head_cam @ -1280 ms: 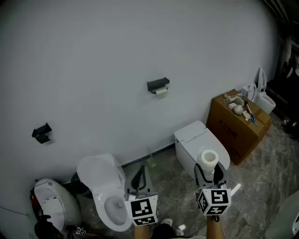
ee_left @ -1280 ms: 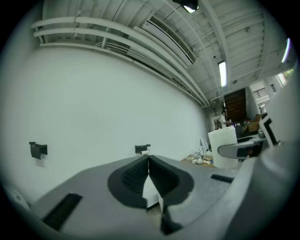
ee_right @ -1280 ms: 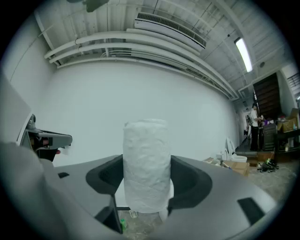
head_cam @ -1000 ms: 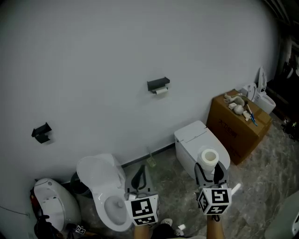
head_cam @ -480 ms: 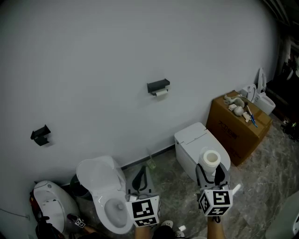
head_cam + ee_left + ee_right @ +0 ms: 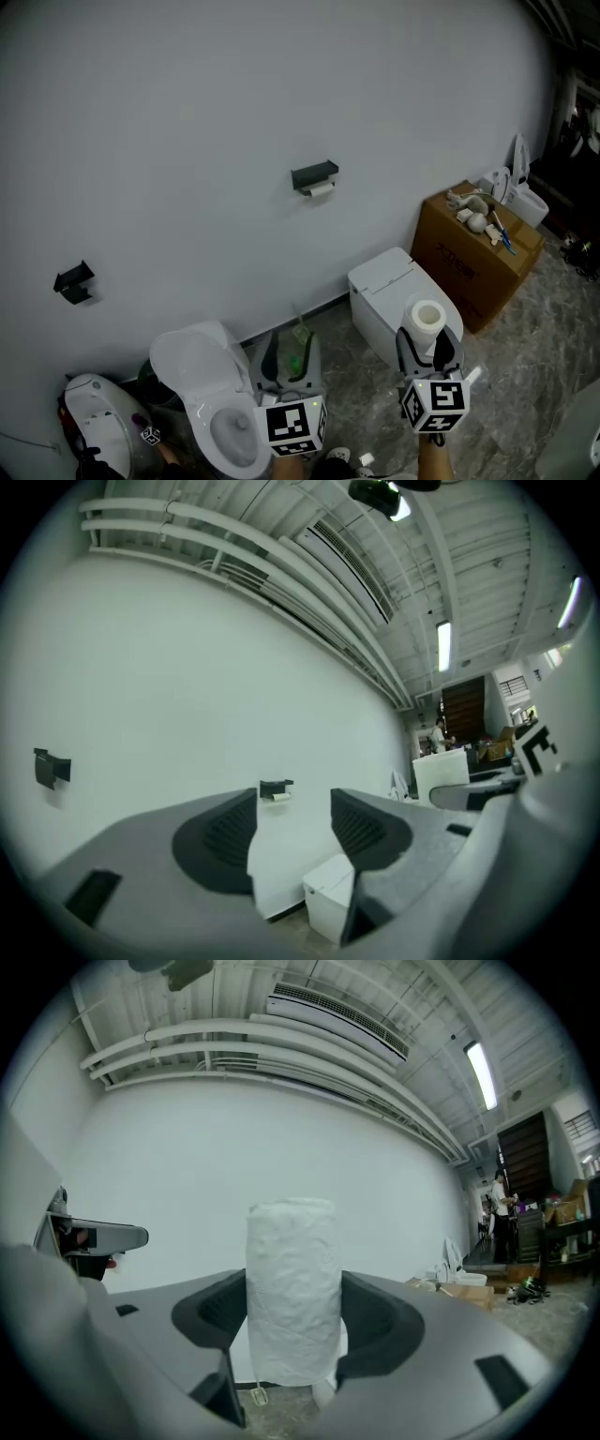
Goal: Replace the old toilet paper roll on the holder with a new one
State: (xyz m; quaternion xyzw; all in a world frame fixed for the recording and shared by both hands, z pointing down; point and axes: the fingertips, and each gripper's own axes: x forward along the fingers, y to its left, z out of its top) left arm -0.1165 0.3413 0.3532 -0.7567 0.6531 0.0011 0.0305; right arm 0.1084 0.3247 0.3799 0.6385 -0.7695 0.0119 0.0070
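A black holder (image 6: 315,175) is fixed to the white wall, with the small old roll (image 6: 321,189) hanging under it. In the left gripper view the holder (image 6: 276,787) shows far off between the jaws. My left gripper (image 6: 291,354) is low in the middle; its jaws are opening, with nothing between them (image 6: 292,832). To the right, my right gripper (image 6: 427,342) is shut on a full white toilet paper roll (image 6: 427,319), held upright. That roll (image 6: 292,1288) fills the gap between the right jaws (image 6: 292,1321).
An open white toilet (image 6: 202,375) stands below the left gripper, and a closed white toilet (image 6: 389,281) sits ahead of the right one. A cardboard box (image 6: 478,248) with odds on top stands at the right. A second black wall fitting (image 6: 73,281) is at far left.
The left gripper's jaws have gone from shut to open. Both grippers have edged a little toward the wall. The right gripper still holds the roll.
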